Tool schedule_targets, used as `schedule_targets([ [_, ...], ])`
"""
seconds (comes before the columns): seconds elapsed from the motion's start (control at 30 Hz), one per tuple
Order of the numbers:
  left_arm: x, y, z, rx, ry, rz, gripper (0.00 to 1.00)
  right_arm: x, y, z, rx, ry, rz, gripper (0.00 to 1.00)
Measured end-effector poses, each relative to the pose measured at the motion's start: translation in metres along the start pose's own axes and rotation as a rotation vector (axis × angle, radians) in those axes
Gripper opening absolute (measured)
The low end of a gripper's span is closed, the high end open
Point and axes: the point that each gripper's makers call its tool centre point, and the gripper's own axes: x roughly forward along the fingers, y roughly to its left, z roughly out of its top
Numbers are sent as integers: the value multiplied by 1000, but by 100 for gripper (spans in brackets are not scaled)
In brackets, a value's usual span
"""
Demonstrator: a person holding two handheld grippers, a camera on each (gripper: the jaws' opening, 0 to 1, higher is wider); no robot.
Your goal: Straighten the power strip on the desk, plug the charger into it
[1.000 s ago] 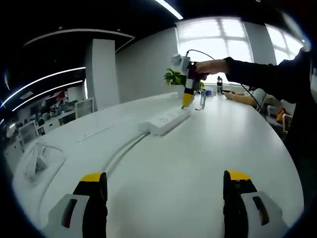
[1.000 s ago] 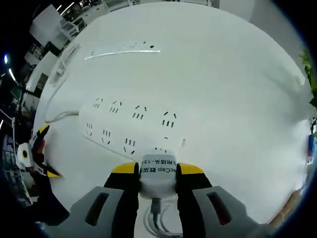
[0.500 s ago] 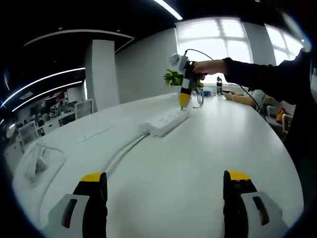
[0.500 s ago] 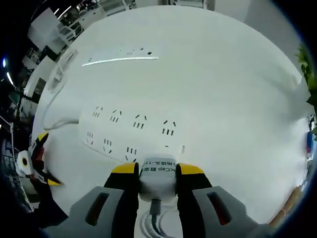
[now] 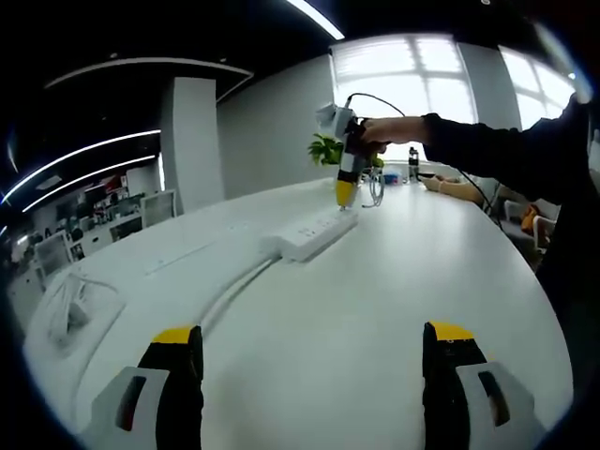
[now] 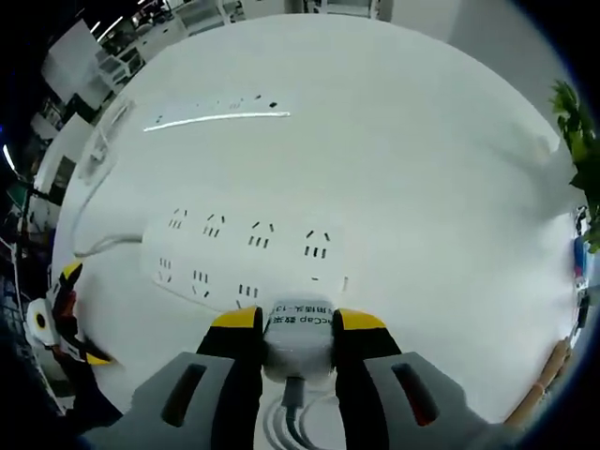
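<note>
Right gripper view: charger point(image 6: 299, 330) prongs toward power strip point(image 6: 246, 259).

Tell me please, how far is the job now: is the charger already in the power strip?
Not yet. The power strip lies flat on the desk, so straightening looks done, though that is hard to confirm. In hand: the right gripper is shut on the charger, just above the strip's near sockets. The left gripper is open and idle. Left: pressing the charger into a socket.

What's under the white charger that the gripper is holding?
Right below the charger pinched in the right gripper lies the white power strip on the desk. The charger hides its own prongs and the socket directly beneath it.
</note>
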Motion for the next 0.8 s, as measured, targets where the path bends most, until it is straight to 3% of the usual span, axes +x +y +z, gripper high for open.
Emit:
schedule_targets([
  [0.1,-1,0,0,-1,1,2,99,-3,1,1,-4,-12,3,27],
  [0.17,-1,0,-1,1,3,2,99,-3,1,13,10,-29,27,27],
  [0.33,-2,0,-1,-1,1,2,99,1,7,10,-27,-27,-7,27],
  [0.43,-3,1,-2,-4,2,4,99,1,-5,14,-21,-20,-14,27],
  [0.63,-3,1,0,-1,-1,3,99,0,-8,-2,6,15,22,27],
  [0.8,-2,-2,2,1,-6,-2,99,3,-3,-1,16,23,34,27],
])
